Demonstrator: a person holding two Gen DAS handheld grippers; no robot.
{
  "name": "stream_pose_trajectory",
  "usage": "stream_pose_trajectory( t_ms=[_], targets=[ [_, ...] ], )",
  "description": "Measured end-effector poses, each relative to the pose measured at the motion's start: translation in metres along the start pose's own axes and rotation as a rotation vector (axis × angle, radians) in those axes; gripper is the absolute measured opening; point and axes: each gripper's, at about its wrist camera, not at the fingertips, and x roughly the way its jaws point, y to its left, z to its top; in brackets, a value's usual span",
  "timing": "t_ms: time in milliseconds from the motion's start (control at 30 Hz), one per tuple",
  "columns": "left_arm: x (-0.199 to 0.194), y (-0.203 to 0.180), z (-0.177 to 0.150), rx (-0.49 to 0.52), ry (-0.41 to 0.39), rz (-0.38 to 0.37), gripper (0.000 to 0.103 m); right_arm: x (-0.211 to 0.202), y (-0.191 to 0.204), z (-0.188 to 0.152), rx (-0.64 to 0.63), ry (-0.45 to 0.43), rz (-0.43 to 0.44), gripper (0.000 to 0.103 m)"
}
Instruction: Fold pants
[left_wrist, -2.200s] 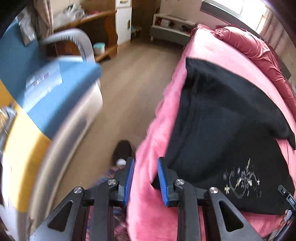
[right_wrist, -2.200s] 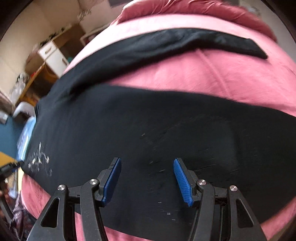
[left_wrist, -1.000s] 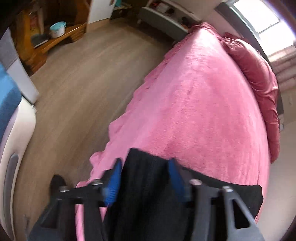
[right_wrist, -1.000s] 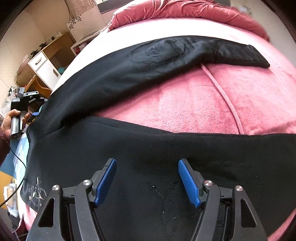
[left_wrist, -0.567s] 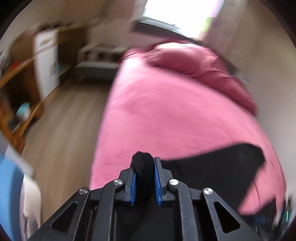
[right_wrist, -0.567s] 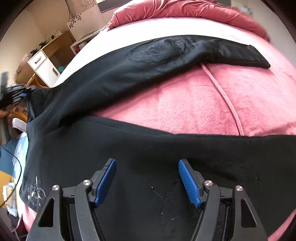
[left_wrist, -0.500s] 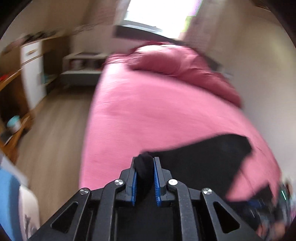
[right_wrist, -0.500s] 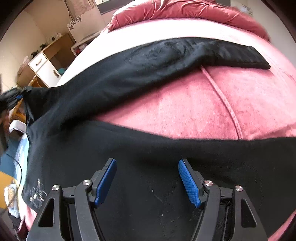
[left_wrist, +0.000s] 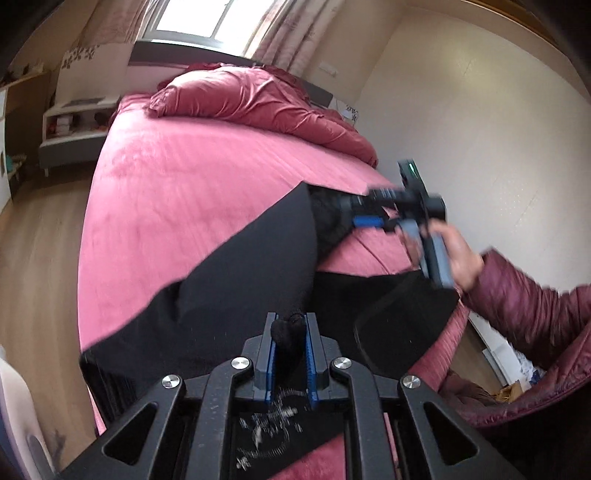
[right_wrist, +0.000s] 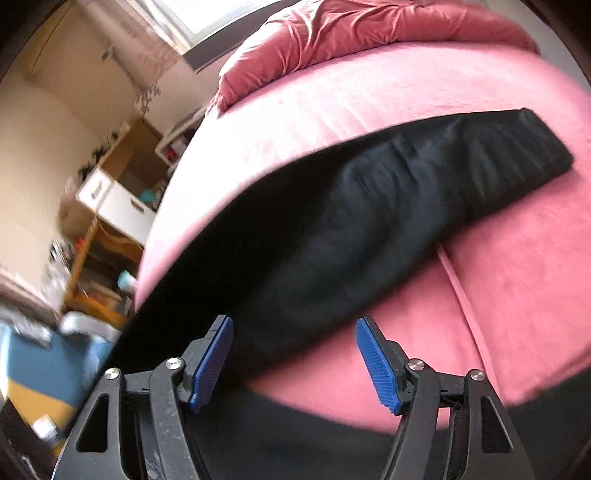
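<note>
Black pants (left_wrist: 258, 266) lie spread on the pink bed (left_wrist: 177, 177). My left gripper (left_wrist: 290, 332) is shut on a bunched fold of their black cloth, lifted off the bed; white embroidery (left_wrist: 269, 432) shows just below the jaws. My right gripper (right_wrist: 291, 321) stands open above the pants (right_wrist: 369, 206), with nothing pressed between its blue pads (right_wrist: 212, 362). One leg runs diagonally up to the right; more black cloth crosses the bottom. In the left wrist view the right gripper (left_wrist: 356, 212) is blurred, held in a hand (left_wrist: 454, 254) by the far leg.
A crumpled dark pink duvet (left_wrist: 258, 96) lies at the bed's head under the window. Wooden floor (left_wrist: 37, 258) runs along the left, with a low shelf (left_wrist: 74, 122) beyond. A maroon sleeve (left_wrist: 517, 302) is on the right. A white cabinet (right_wrist: 118, 199) stands beside the bed.
My left gripper has shut on the pants' cloth, risen and swung across over the bed. The right gripper has lifted and shifted, so the far leg now fills its view.
</note>
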Motion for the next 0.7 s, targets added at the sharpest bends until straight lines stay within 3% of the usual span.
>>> stream_pose_trajectory(
  t_ms=[167,300,533,567,700],
  targets=[
    [-0.009,0.004,-0.013,-0.024,0.006,-0.012,0.012,0.026,0.009,0.046,0.083,0.003,0.027,0.067],
    [-0.010,0.006,-0.015,-0.028,0.013,-0.013,0.012,0.056,0.011,0.077,0.126,0.015,-0.026,0.061],
    [-0.015,0.021,-0.013,-0.073,0.015,0.024,0.012,0.083,-0.012,0.101,0.144,0.038,-0.158,0.008],
    [-0.018,0.025,-0.010,-0.089,0.007,0.030,0.012,0.080,-0.012,0.101,0.128,0.030,-0.153,0.008],
    [-0.020,0.055,0.019,-0.166,-0.034,0.186,0.012,0.054,-0.005,0.101,0.034,-0.017,-0.118,0.008]
  ],
)
